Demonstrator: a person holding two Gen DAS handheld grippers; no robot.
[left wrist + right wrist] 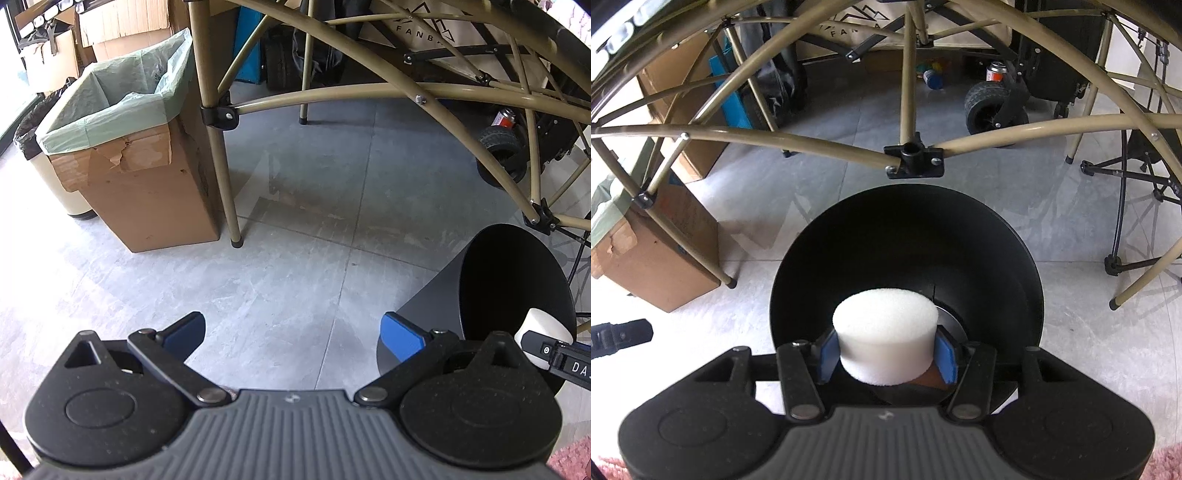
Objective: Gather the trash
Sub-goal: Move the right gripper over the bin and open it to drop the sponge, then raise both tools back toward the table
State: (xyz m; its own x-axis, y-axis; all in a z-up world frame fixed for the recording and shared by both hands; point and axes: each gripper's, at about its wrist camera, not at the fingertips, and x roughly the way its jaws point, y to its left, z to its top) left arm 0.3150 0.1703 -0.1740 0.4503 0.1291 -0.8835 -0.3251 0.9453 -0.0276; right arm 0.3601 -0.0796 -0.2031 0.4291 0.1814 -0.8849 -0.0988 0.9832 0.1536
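Observation:
My right gripper (886, 352) is shut on a white foam cylinder (885, 341) and holds it over the mouth of a black round bin (908, 229). In the left wrist view the same bin (517, 280) stands at the right, with the foam cylinder (539, 328) at its rim. My left gripper (291, 332) is open and empty above the grey floor, just left of the bin.
A cardboard box lined with a green bag (122, 110) stands at the left, beside a cream bin with a black liner (29, 144). Tan folding-table legs (221, 147) and cross bars (912, 158) rise close behind. A wheeled cart (993, 107) stands further back.

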